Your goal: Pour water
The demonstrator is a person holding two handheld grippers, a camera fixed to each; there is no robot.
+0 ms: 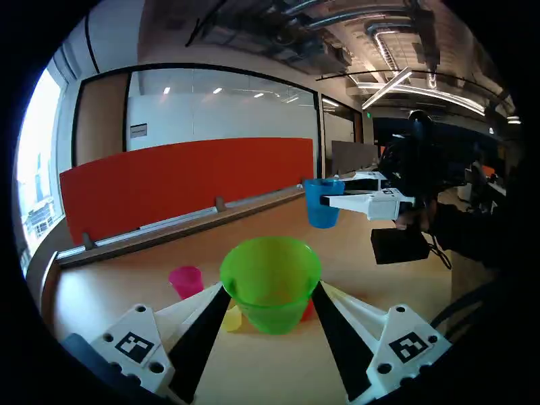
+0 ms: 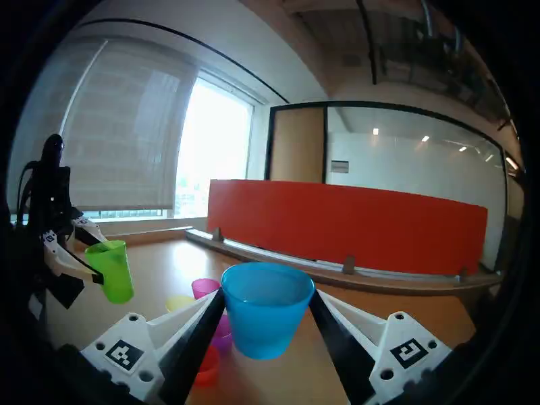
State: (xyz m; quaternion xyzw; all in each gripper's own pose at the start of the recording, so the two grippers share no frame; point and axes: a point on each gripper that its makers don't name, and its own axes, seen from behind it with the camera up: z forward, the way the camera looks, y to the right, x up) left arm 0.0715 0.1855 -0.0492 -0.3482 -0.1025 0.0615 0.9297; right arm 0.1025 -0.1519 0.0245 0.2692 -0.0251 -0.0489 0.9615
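wooden table [image 1: 115,290] below; left gripper [image 1: 271,290] clamps the green cup [image 1: 271,270] between its fingers, right gripper [image 2: 266,298] clamps the blue cup [image 2: 264,320] likewise. tipping blue while the cups hang well apart would likely spill water.

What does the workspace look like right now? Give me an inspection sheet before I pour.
Surface: wooden table, light finish.
Job's things: green cup and blue cup, both held off the table, roughly upright; contents unclear.
Clutter: small pink cup, yellow cup, purple cup and red cup on the table.
Grippers: left gripper shut on the green cup; right gripper shut on the blue cup.
Cables: black cable beside the right gripper.
Surroundings: red divider, window, glass wall.
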